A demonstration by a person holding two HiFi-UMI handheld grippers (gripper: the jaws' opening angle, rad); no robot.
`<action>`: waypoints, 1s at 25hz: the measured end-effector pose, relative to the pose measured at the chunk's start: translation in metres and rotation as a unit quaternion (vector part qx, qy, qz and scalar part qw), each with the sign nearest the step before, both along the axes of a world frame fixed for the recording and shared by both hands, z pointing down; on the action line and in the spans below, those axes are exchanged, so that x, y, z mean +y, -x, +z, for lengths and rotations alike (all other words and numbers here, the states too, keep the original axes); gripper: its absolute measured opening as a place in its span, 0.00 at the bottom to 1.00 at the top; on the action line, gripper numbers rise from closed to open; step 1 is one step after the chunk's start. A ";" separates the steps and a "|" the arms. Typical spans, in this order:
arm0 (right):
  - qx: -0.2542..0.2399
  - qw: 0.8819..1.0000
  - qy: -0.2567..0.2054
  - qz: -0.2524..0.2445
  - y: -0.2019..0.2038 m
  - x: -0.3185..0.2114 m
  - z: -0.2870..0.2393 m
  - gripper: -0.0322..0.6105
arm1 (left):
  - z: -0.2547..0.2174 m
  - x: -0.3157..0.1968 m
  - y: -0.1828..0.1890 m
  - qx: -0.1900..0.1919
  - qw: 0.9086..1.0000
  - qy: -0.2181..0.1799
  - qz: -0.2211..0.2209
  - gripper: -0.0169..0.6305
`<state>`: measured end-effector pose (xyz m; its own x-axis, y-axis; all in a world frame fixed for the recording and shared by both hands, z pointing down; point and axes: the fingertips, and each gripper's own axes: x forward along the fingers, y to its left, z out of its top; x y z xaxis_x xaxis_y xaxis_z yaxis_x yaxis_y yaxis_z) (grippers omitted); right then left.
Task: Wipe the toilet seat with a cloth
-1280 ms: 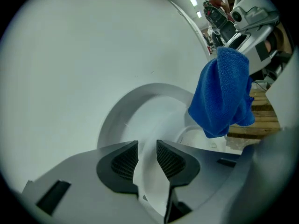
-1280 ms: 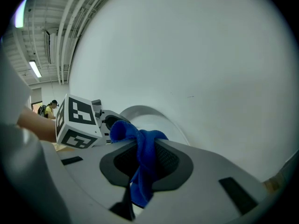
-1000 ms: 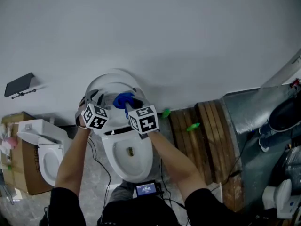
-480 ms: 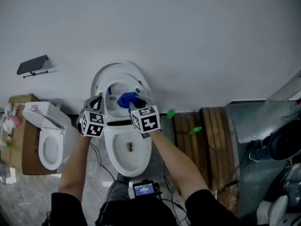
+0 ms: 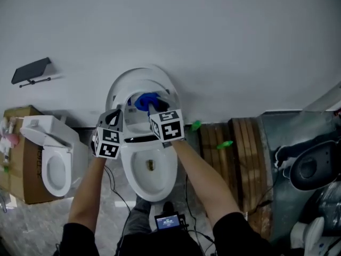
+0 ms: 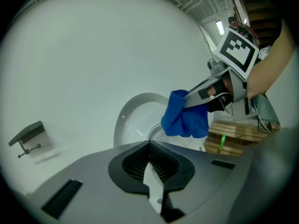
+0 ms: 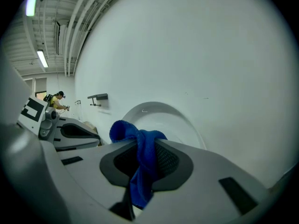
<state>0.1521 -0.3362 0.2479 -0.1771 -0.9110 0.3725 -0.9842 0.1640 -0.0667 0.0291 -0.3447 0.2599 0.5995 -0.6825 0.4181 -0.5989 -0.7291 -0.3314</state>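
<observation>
Left hand-held gripper (image 6: 150,146) is pressed fully together with nothing between its jaws, hovering at the left edge of the toilet (image 5: 151,188), just to the right of a second toilet (image 5: 53,167) that stands in front of a cardboard box (image 5: 18,188). Moving across, the lid (image 5: 139,74) is up against the white wall, and right in front of it, over the back of the bowl, there's the blue cloth (image 5: 144,101); whether it is touching the lid is hard to call. That cloth is bunched and clamped tight in the right hand-held gripper (image 7: 140,143), a fat fold poking out above the jaws and the rest trailing down between them. Both grippers sit close together and point toward the wall. Further right, wooden planks (image 5: 237,148) lie on the floor beside the toilet, with a small green piece (image 5: 224,144) on them.
</observation>
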 end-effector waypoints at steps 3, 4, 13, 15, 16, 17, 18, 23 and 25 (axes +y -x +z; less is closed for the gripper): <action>0.003 1.000 0.002 0.015 -0.001 -0.030 0.008 0.15 | 0.012 -0.023 0.001 0.006 1.000 0.007 0.014 0.05; 0.003 1.000 0.003 0.018 -0.001 -0.040 0.009 0.15 | 0.017 -0.030 0.002 0.006 1.000 0.013 0.015 0.05; 0.010 1.000 0.005 0.029 0.007 -0.101 0.025 0.15 | 0.045 -0.072 0.015 0.012 0.999 0.025 0.027 0.05; 0.006 0.999 0.002 0.032 0.010 -0.108 0.027 0.15 | 0.048 -0.074 0.019 0.015 0.999 0.026 0.029 0.05; 0.003 0.999 -0.001 0.033 0.011 -0.111 0.028 0.15 | 0.049 -0.076 0.022 0.018 0.999 0.026 0.030 0.04; 0.001 0.999 -0.004 0.034 0.013 -0.113 0.028 0.15 | 0.050 -0.078 0.024 0.021 0.999 0.027 0.029 0.05; 0.000 0.999 -0.006 0.033 0.016 -0.114 0.029 0.15 | 0.051 -0.079 0.027 0.023 0.999 0.030 0.027 0.05; 0.016 1.000 -0.010 0.004 0.041 -0.117 0.033 0.15 | 0.059 -0.081 0.035 0.027 0.999 0.036 0.019 0.05; 0.018 1.000 -0.010 -0.005 0.050 -0.117 0.035 0.15 | 0.062 -0.079 0.036 0.028 0.999 0.039 0.019 0.05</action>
